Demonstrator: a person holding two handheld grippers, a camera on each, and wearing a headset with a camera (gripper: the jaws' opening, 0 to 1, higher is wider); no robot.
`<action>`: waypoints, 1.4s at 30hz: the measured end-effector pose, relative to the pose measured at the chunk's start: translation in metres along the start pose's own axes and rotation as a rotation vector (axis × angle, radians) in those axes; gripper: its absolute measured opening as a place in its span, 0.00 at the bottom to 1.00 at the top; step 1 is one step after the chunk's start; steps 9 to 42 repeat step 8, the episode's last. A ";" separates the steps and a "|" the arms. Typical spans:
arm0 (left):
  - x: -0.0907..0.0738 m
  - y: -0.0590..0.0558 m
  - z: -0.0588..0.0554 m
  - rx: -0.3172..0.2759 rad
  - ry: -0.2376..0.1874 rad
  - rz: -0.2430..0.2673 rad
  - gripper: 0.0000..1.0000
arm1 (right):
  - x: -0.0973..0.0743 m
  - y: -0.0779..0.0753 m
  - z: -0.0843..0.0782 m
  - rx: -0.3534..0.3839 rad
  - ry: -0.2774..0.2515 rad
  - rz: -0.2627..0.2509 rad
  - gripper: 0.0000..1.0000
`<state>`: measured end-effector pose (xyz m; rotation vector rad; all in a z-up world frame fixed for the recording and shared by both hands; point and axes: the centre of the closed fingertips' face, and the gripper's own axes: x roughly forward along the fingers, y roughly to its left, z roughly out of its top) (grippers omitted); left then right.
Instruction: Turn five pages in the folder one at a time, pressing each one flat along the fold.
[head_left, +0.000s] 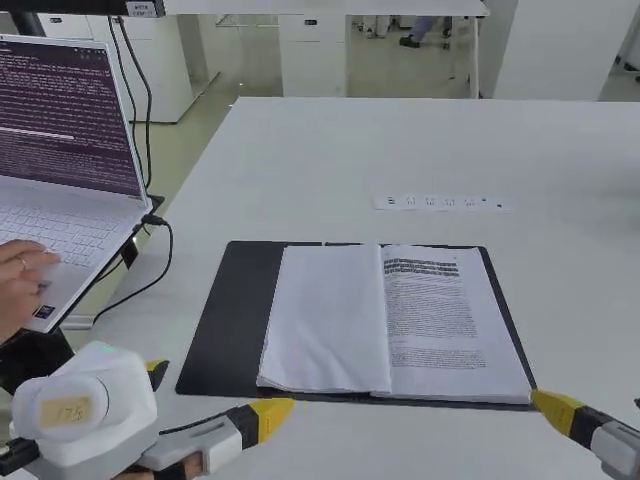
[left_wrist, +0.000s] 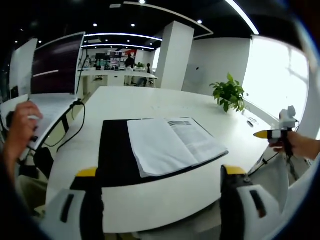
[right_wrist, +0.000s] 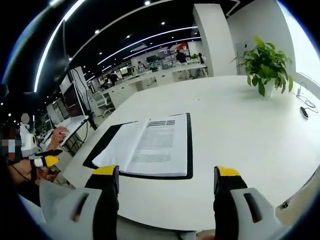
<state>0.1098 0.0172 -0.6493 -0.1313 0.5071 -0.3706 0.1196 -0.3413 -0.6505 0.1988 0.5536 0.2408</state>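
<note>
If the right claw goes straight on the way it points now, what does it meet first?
Most likely the open folder, at its printed page; depth is unclear.

left gripper (left_wrist: 160, 171): black jaws, yellow tips, white slotted housings | behind its jaws: white rounded body, pale yellow label (head_left: 68, 410) | right gripper (right_wrist: 166, 172): black jaws, yellow tips, grey-white housings
</note>
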 end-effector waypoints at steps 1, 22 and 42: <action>0.000 0.001 0.001 0.003 -0.002 0.004 0.99 | 0.000 -0.002 0.005 -0.004 -0.017 -0.013 0.80; 0.001 0.002 0.007 0.006 -0.007 0.009 0.99 | 0.001 0.000 0.017 -0.011 -0.055 -0.029 0.84; 0.001 0.002 0.007 0.006 -0.007 0.009 0.99 | 0.001 0.000 0.017 -0.011 -0.055 -0.029 0.84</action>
